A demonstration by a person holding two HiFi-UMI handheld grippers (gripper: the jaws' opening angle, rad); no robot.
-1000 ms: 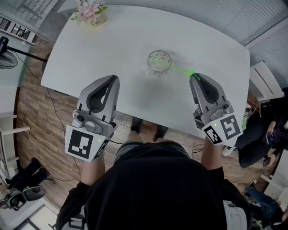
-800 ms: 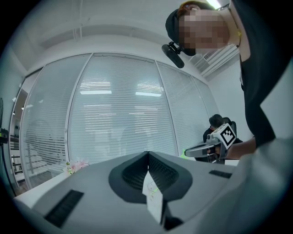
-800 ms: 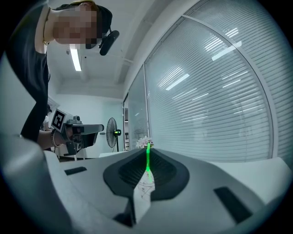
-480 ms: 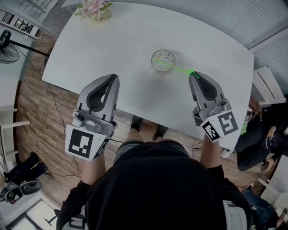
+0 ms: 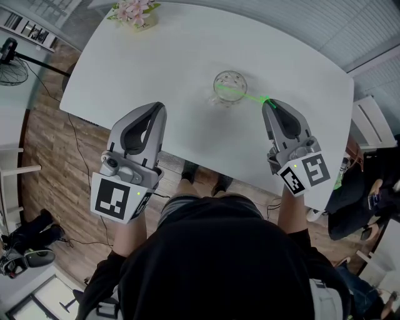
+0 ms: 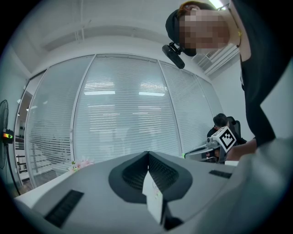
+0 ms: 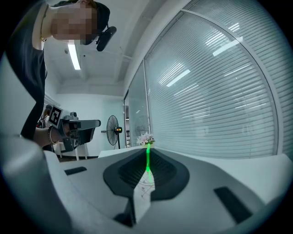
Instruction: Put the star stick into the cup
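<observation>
Compared with one second earlier, the right gripper (image 5: 267, 103) is being held nearer the cup (image 5: 229, 87) at upper centre. The green star stick (image 5: 247, 95) is being clamped in its closed jaws, with the far end being held within the cup's rim. The left gripper (image 5: 156, 109), lower left, is being held closed and empty.

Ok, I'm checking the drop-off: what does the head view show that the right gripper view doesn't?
Only the head view: the glass cup, with the green star stick ending over its mouth. Only the right gripper view: the right hand-held gripper shut on that stick, and a ceiling light. Both: the stick, the pink flowers, the left hand-held gripper.
</observation>
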